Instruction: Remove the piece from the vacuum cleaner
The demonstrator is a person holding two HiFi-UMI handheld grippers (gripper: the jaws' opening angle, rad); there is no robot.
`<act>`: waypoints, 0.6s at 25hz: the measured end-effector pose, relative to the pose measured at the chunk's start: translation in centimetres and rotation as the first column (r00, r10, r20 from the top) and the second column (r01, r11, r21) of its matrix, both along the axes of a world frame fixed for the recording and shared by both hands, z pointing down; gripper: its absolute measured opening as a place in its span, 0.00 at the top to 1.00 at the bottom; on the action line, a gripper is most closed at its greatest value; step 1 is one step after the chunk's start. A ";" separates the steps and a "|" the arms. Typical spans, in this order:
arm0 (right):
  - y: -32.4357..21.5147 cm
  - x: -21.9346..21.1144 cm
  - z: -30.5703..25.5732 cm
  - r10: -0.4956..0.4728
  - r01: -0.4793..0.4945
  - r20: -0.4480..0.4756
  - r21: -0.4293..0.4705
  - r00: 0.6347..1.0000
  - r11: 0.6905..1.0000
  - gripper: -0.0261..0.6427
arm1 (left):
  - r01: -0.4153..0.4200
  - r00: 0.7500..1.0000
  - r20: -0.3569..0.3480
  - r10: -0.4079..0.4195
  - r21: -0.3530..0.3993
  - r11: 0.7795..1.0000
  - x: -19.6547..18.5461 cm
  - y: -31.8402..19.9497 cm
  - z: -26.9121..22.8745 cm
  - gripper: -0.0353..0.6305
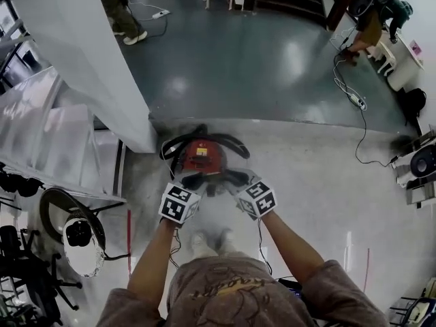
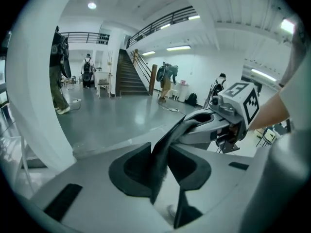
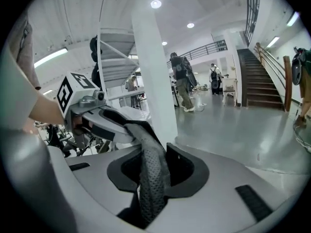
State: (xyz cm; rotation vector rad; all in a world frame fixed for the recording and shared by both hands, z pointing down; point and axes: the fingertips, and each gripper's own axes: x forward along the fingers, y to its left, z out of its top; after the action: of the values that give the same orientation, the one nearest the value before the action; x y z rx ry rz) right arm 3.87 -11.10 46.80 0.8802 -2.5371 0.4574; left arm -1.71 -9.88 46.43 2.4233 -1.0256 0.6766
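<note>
Head view, strap (image 1: 215,181) clamped in left hand-held gripper (image 1: 193,184), right hand-held gripper (image 1: 236,184)

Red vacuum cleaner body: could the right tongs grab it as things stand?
Probably not yet. The right tongs are shut on the black strap, which the left tongs also clamp, so they would have to let go first. The red vacuum cleaner is just beyond them, with nothing else between.
</note>
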 end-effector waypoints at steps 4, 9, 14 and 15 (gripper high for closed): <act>-1.0 -0.4 -5.2 -0.002 0.001 0.040 0.033 0.999 0.999 0.83 | -0.011 1.000 -0.012 0.011 0.056 0.998 -0.3 -0.8 -5.1 0.81; 0.5 -0.9 -9.6 0.007 -0.009 0.075 0.022 0.997 1.000 0.82 | -0.024 0.999 -0.025 0.026 0.080 0.996 -0.9 0.4 -9.6 0.80; 3.0 -1.0 -12.0 0.063 -0.060 0.115 -0.031 0.991 0.998 0.82 | 0.013 0.997 -0.079 -0.007 0.070 0.997 -1.1 2.7 -12.2 0.79; 3.5 -0.9 -12.2 0.075 -0.070 0.123 -0.042 0.990 0.997 0.82 | 0.017 0.996 -0.091 -0.011 0.063 0.998 -1.1 3.1 -12.5 0.79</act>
State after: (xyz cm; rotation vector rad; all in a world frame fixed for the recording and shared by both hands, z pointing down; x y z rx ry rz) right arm 2.95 -7.57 34.56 0.9606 -2.6055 0.5985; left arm -2.80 -6.74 33.92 2.4741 -1.0415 0.5322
